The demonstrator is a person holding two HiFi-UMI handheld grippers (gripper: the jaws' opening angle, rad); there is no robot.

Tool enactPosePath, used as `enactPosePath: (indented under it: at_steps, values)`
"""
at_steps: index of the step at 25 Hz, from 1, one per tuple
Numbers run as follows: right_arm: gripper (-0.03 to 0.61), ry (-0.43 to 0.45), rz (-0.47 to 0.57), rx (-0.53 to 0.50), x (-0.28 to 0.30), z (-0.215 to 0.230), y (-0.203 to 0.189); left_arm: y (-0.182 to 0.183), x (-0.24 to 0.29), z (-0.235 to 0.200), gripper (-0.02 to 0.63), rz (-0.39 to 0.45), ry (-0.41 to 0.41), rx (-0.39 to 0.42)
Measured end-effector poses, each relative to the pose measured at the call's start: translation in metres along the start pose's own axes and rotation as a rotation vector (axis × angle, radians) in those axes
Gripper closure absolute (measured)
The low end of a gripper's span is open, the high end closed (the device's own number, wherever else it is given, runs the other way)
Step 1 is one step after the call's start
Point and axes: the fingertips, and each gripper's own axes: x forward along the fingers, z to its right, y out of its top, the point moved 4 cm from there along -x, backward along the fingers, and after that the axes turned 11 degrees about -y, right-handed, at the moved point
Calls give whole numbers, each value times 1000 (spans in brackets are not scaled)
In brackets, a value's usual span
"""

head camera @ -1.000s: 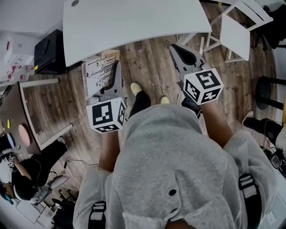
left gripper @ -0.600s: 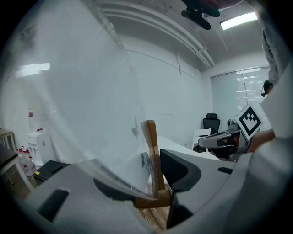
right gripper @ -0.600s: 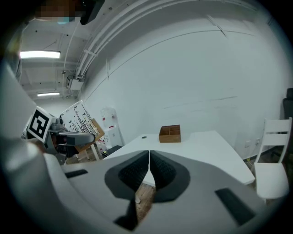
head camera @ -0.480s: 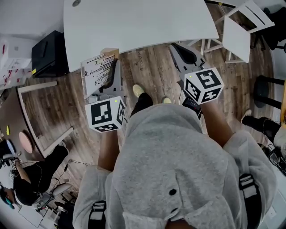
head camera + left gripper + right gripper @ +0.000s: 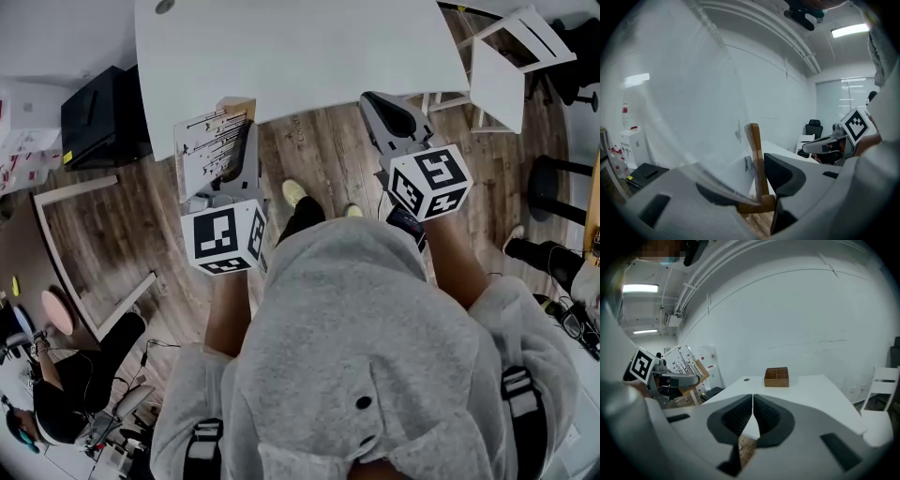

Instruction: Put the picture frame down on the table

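The picture frame [image 5: 204, 155], a wood-edged pane with a black-and-white line print, stands upright in my left gripper [image 5: 236, 164], which is shut on its lower edge. In the left gripper view the jaws clamp the wooden edge [image 5: 757, 159], and the glass fills the left side. The frame's top reaches the near edge of the white table [image 5: 300, 47]. My right gripper [image 5: 373, 99] is level with it at the table's edge, shut with nothing between its jaws [image 5: 752, 420]. The right gripper view shows the frame [image 5: 686, 364] at the left and the table [image 5: 815, 390] ahead.
A small wooden compartment box [image 5: 776, 377] sits far back on the table. A white chair [image 5: 497, 66] stands at the table's right end and a black box [image 5: 98, 117] on the floor at its left. A seated person [image 5: 66, 394] is at lower left.
Both grippers have moved forward towards the table with the frame still held. The frame's top now overlaps the table's near edge.
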Motion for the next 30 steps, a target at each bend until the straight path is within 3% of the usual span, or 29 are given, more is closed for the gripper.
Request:
enactPosePath:
  at_steps: [14, 20, 30]
  values:
    - [551, -29, -17, -54, 13, -21, 4, -5, 1, -28, 423, 8, -49, -30]
    - [551, -38, -27, -105, 24, -50, 9, -7, -12, -60, 423, 30, -43, -49]
    - [551, -25, 1, -126, 36, -60, 20, -7, -21, -69, 423, 41, -16, -52]
